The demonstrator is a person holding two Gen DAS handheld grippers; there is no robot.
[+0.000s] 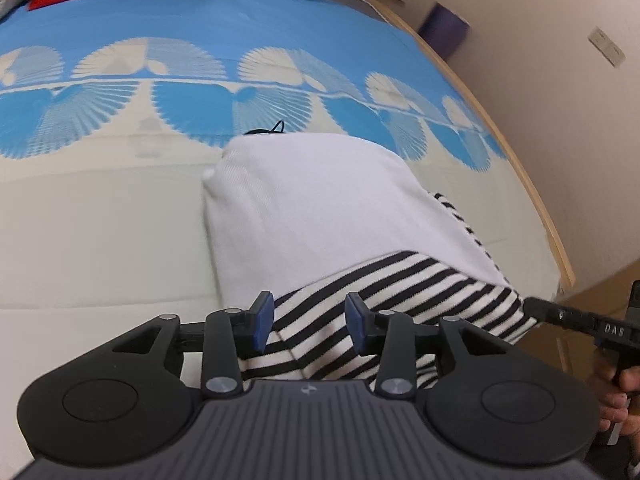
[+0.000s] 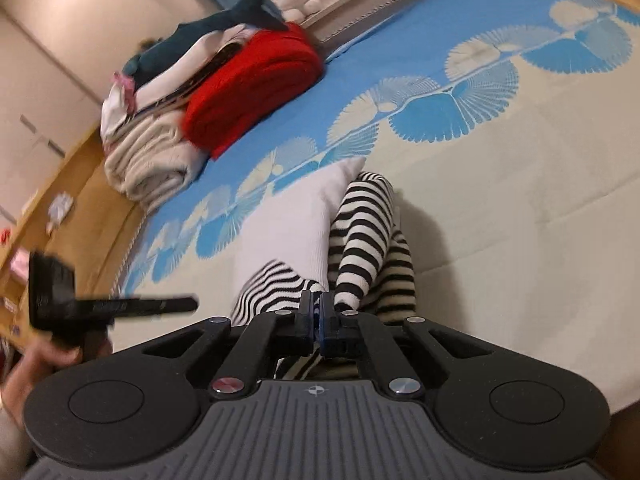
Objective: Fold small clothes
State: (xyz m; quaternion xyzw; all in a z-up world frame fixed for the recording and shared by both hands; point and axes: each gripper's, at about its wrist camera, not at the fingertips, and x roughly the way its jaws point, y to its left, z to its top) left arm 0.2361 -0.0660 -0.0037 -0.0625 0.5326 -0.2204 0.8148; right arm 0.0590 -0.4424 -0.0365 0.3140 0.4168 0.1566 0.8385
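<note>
A small garment (image 1: 320,216), white with black-and-white striped parts, is seen lying on a bed cover (image 1: 100,220) of cream and blue with a fan pattern. In the left wrist view the left gripper (image 1: 310,322) is held over the near striped edge with its jaws spread; striped cloth is seen between the blue pads (image 1: 262,320), but no pad is seen pressing on it. In the same view the right gripper (image 1: 576,318) enters from the right edge at the garment's striped corner, a hand (image 1: 616,396) behind it. Only the right wrist view shows the right gripper (image 2: 319,312) from behind: its jaws are pressed together, and striped cloth is bunched right at the tips, though whether cloth is pinched cannot be told. A striped sleeve (image 2: 364,236) is seen rising across the white part there. The left gripper (image 2: 120,306), blurred, is seen at the left in a hand (image 2: 40,364). Only this view shows the stack at the far corner: a red folded piece (image 2: 256,92), cream blankets (image 2: 148,160) and a plush shark (image 2: 216,20). The wooden bed edge (image 1: 532,188) is seen close to the garment on one side; on the other side wide bare cover lies open.
</note>
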